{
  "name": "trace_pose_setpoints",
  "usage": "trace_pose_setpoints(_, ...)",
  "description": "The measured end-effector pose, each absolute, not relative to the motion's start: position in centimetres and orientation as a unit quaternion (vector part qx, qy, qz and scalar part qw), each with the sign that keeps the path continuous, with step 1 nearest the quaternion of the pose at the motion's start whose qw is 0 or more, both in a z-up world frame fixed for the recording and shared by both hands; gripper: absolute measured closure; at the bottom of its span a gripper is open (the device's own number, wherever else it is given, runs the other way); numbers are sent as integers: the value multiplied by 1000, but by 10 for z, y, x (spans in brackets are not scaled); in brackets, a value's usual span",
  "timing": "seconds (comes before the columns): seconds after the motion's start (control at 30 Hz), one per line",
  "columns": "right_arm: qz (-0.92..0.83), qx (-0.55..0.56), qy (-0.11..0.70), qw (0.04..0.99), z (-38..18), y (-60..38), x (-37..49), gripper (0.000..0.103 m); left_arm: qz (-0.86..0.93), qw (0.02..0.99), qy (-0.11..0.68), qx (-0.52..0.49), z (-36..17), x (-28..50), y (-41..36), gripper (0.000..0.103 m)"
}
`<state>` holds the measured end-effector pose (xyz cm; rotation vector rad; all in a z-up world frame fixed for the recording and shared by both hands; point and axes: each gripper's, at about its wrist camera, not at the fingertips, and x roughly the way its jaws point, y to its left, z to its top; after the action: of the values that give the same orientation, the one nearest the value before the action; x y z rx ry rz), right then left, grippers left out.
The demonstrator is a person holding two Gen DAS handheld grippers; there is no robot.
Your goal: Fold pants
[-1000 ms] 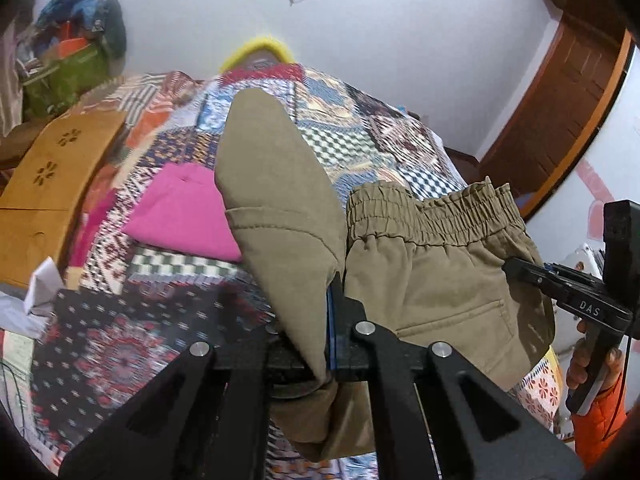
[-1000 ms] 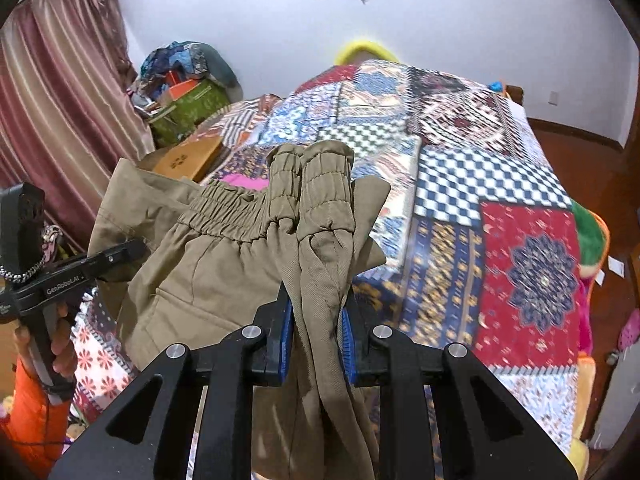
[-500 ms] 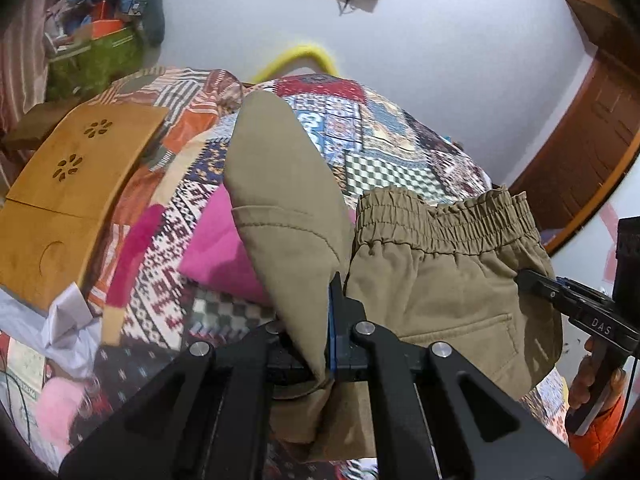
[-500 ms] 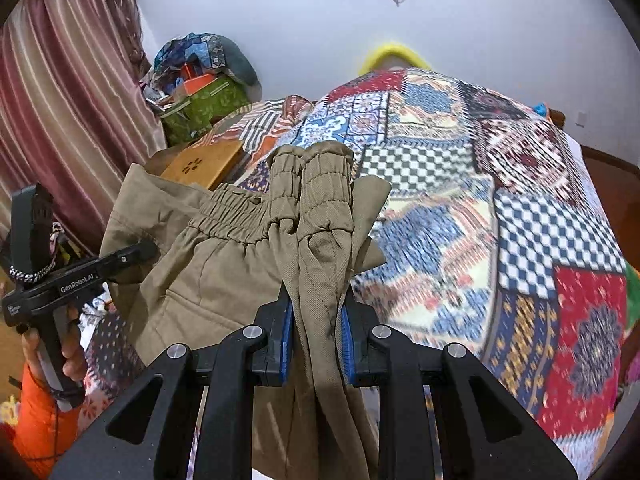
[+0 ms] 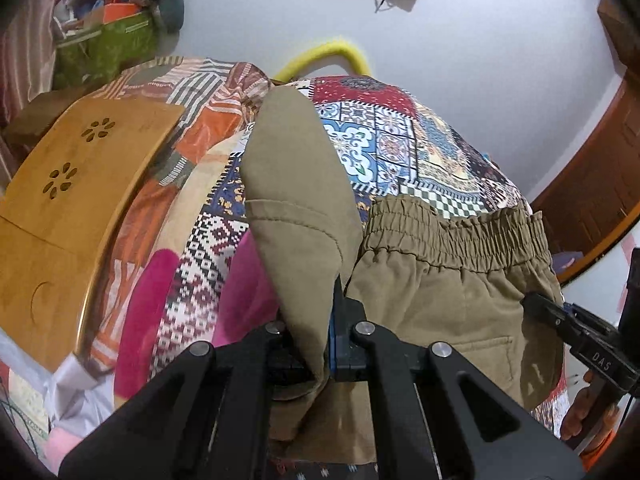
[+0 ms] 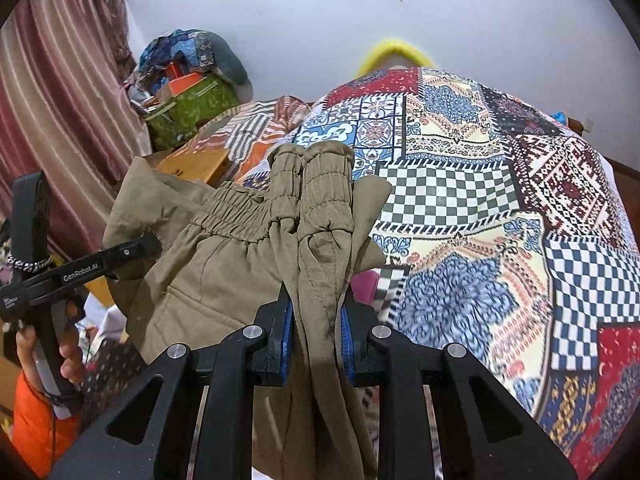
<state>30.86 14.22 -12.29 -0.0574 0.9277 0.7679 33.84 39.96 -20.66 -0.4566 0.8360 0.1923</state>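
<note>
Your left gripper clamped on khaki pants fabric, probably a leg, right gripper pinching their bunched waistband, above the patchwork bedspread.

- A home bedroom: a bed under a patchwork quilt fills the middle
- Striped curtain on the left
- Heap of bags and clothes in the far left corner
- Wooden door at right
</note>
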Motion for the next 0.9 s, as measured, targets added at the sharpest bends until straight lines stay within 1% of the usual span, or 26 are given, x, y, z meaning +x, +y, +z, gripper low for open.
trace_pose_setpoints(0.13, 356, -16, 452, 818, -136, 153, 321, 85, 96, 876, 413, -230, -223, 357, 414, 98)
trace_pose_setpoints(0.27, 345, -4, 480, 807, -164, 160, 328, 85, 111, 863, 433, -237, -245, 370, 425, 98)
trace_pose_setpoints(0.37, 329, -24, 500, 801, -187, 165, 331, 85, 129, 853, 446, -238, -262, 373, 435, 98)
trace_pose_setpoints(0.4, 324, -35, 505, 799, -193, 167, 332, 84, 128, 851, 449, -242, -265, 373, 439, 98)
trace_pose_setpoints(0.5, 323, -54, 510, 795, -198, 168, 334, 74, 130, 846, 458, -239, -271, 370, 448, 94)
trace_pose_setpoints(0.57, 323, -71, 509, 795, -196, 168, 332, 71, 144, 845, 464, -223, -271, 367, 449, 85)
trace_pose_setpoints(0.63, 321, -88, 509, 794, -195, 166, 331, 62, 160, 843, 468, -210, -270, 361, 454, 84)
trace_pose_setpoints(0.9, 329, -87, 477, 810, -172, 137, 315, 61, 173, 855, 445, -203, -241, 323, 472, 84)
